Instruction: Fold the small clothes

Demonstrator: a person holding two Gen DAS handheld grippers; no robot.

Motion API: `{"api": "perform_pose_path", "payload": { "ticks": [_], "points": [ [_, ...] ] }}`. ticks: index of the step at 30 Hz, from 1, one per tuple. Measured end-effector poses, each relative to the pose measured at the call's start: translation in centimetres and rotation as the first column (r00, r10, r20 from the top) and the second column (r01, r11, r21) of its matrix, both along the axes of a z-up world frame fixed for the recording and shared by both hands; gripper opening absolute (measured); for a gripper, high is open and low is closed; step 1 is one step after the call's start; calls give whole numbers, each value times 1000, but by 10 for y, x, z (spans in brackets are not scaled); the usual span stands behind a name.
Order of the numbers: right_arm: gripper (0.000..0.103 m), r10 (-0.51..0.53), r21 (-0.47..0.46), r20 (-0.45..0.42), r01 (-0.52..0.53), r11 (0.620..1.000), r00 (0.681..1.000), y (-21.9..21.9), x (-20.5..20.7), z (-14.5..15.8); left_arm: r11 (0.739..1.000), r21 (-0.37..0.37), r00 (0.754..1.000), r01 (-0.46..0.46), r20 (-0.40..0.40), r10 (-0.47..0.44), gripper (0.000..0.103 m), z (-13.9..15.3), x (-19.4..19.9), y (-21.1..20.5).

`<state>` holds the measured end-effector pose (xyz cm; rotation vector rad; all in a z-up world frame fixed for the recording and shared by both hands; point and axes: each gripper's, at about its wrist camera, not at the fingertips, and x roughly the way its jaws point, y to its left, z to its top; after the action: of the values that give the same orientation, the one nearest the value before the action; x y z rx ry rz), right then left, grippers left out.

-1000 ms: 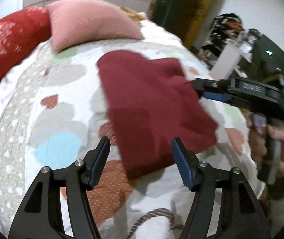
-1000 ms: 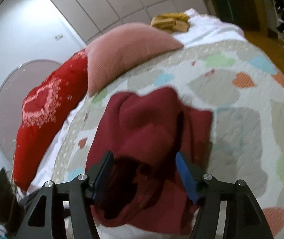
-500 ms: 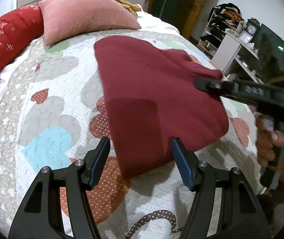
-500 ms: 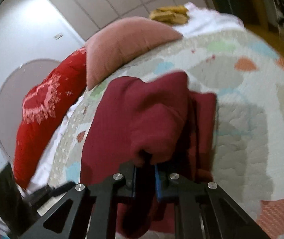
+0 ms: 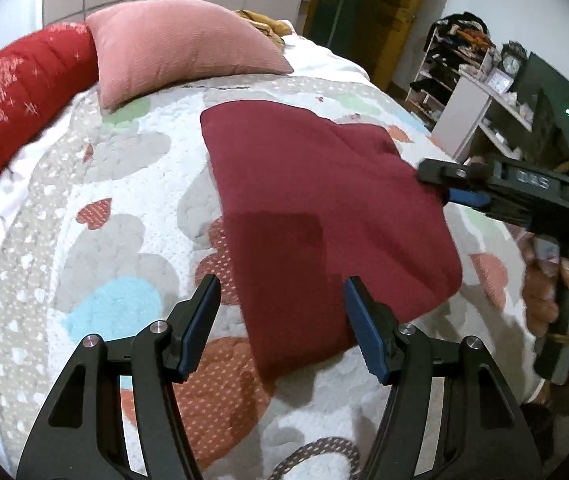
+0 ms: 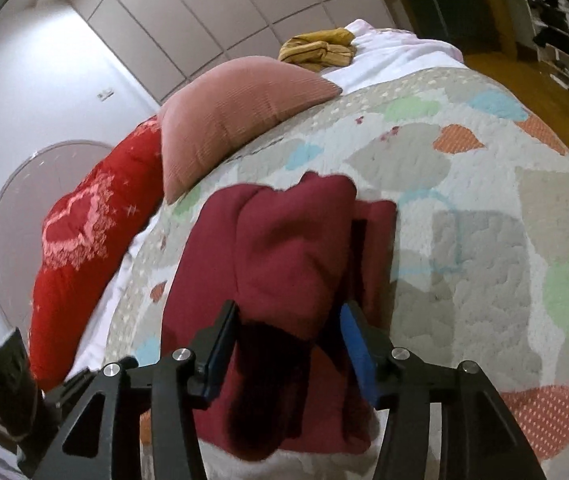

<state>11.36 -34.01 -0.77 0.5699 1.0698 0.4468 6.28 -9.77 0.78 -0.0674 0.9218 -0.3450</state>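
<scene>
1. A dark red garment (image 5: 324, 216) lies folded flat on a heart-patterned quilt (image 5: 116, 200) that covers the bed.
2. The left gripper (image 5: 280, 320) hovers with its jaws spread wide and nothing between the pads; the garment's near corner sits just ahead, at 12 o'clock from the fingertips.
3. The right gripper (image 6: 290, 340) is at the garment's edge, at 3 o'clock in the left wrist view, carried by a hand (image 5: 556, 288).
4. Its jaws are opening; a bunched fold of the garment (image 6: 284, 256) rises between the blue pads (image 6: 354, 340), which no longer pinch it.
5. A pink cushion (image 5: 180, 48) lies at 11 o'clock beyond the garment, with a red bolster (image 5: 12, 96) to its left.
</scene>
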Motion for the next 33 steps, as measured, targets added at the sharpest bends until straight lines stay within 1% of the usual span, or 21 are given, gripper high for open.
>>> {"api": "perform_pose_path", "payload": {
  "ticks": [3,5,7,8,9,11,12,13,14,15,16,17,20,21,23,24,25,27,29,32,33],
  "points": [
    [52,-28,-13,-33,27,1000,999,8,18,-6,1000,20,1000,11,-11,-11,64,-5,5,-9],
    [49,-2,-27,-45,0,1000,999,18,31,-13,999,34,999,27,-29,-26,64,-12,8,-13],
    [19,13,-115,-36,-17,993,999,27,36,-17,998,37,998,42,-49,-40,64,-19,9,-17],
    [16,12,-145,-17,-14,989,1000,28,35,-15,998,36,998,45,-49,-43,64,-21,10,-17],
    [8,12,-177,13,-9,984,1000,28,33,-12,998,36,998,45,-45,-43,64,-23,9,-17],
    [6,17,-279,62,2,960,998,27,26,-8,998,36,998,44,-44,-42,64,-28,11,-18],
    [1,18,-346,77,10,938,997,28,24,-10,998,41,998,39,-49,-37,65,-30,12,-19],
    [0,13,-418,63,15,908,998,29,24,-18,998,41,998,37,-51,-35,65,-31,13,-20],
    [0,13,-428,24,-1,904,1000,26,26,-30,999,40,998,36,-50,-34,65,-31,13,-20],
    [0,12,-388,-5,-13,922,1000,21,25,-37,999,41,998,36,-49,-34,65,-31,13,-20],
    [0,-2,-317,-11,-2,948,1000,12,22,-37,999,35,998,34,-47,-32,65,-30,13,-19],
    [0,-13,-267,12,16,964,1000,5,17,-31,999,29,998,32,-48,-31,65,-30,13,-18],
    [2,-26,-221,89,45,974,996,-4,-1,1,1000,24,998,20,-52,-19,67,-33,14,-16],
    [5,-23,-188,102,42,981,995,-4,-5,10,1000,25,999,16,-51,-14,67,-33,14,-17],
    [23,3,-135,125,14,991,992,3,-15,27,1000,28,999,9,-50,-8,67,-32,13,-18],
    [38,29,-132,138,-11,991,990,10,-20,34,1000,31,999,6,-50,-5,67,-32,12,-18],
    [40,52,-131,152,-32,991,987,18,-23,39,999,32,999,5,-52,-4,67,-32,12,-19],
    [40,114,-138,180,-90,986,977,37,-32,46,999,34,998,3,-56,-1,67,-31,12,-19],
    [39,166,-181,185,-132,975,969,53,-36,43,999,36,998,2,-58,0,67,-31,12,-18],
    [27,199,-299,148,-148,943,969,65,-40,24,999,43,998,6,-56,-4,67,-31,10,-18],
    [19,196,-326,128,-145,934,972,66,-40,16,999,44,998,7,-56,-5,67,-32,9,-19]
  ]
}}
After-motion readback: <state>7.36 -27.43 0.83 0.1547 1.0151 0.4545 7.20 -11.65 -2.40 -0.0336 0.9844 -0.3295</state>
